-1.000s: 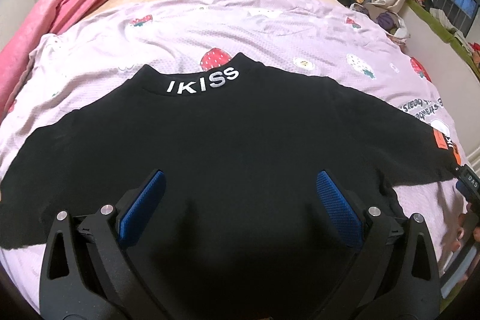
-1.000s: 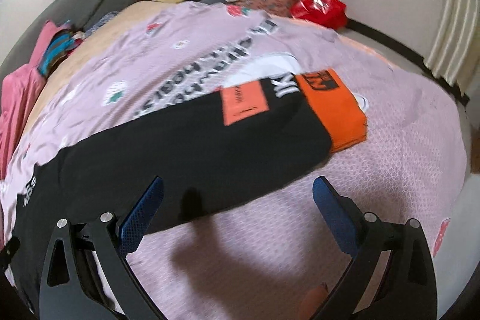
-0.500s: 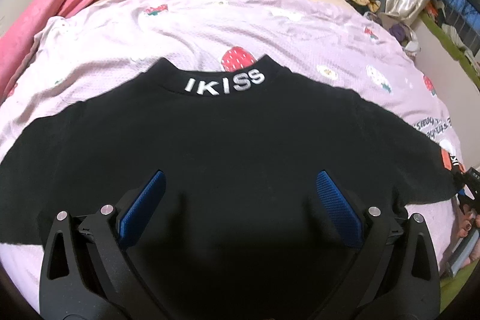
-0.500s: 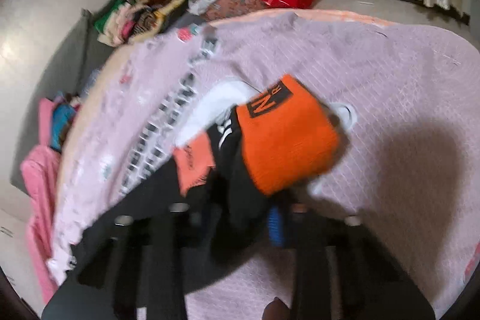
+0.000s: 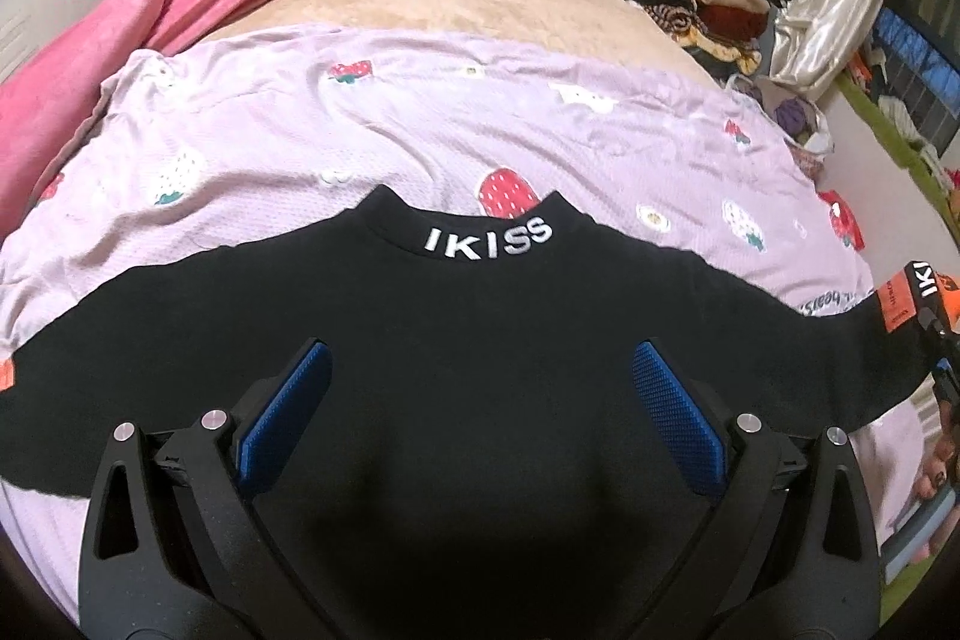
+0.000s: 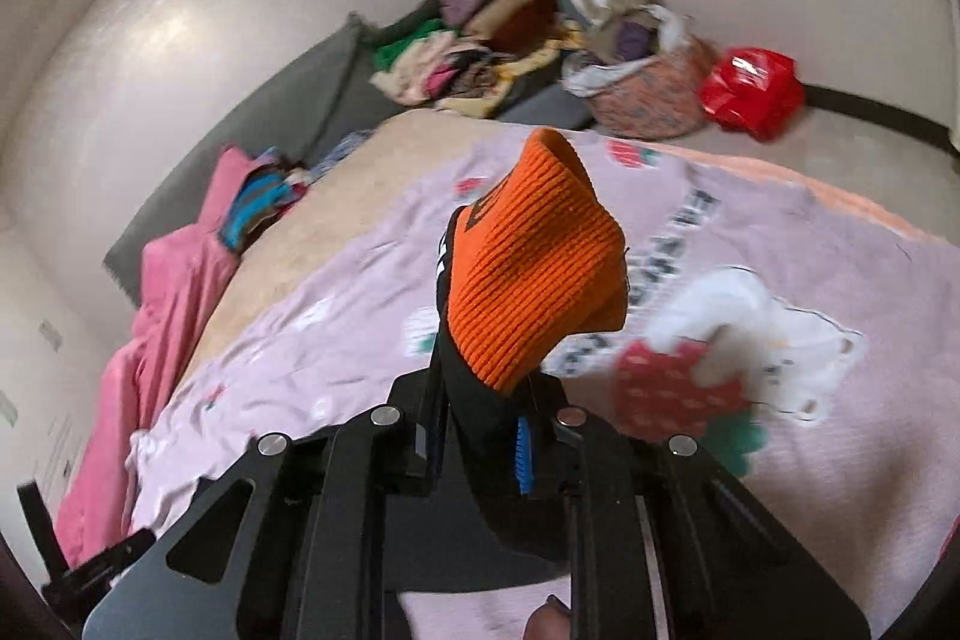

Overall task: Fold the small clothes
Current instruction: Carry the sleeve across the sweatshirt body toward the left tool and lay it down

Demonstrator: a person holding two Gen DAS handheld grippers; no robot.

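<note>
sleeve could slip out of a thin pinch

the black sweater (image 5: 480, 340) lay flat on the bed, on a lilac strawberry sheet (image 5: 300, 148), collar away from the camera. the right gripper (image 6: 480, 436) had its jaws pressed together on the sleeve just behind the orange cuff (image 6: 534, 268), which stood up in the air. the left gripper (image 5: 474, 412) hovered over the body with jaws spread wide, gripping nothing. i judged the risks so: the knit cuff might slide out during the fold, or the loose body might drag and wrinkle, since nothing pinned it.
</note>
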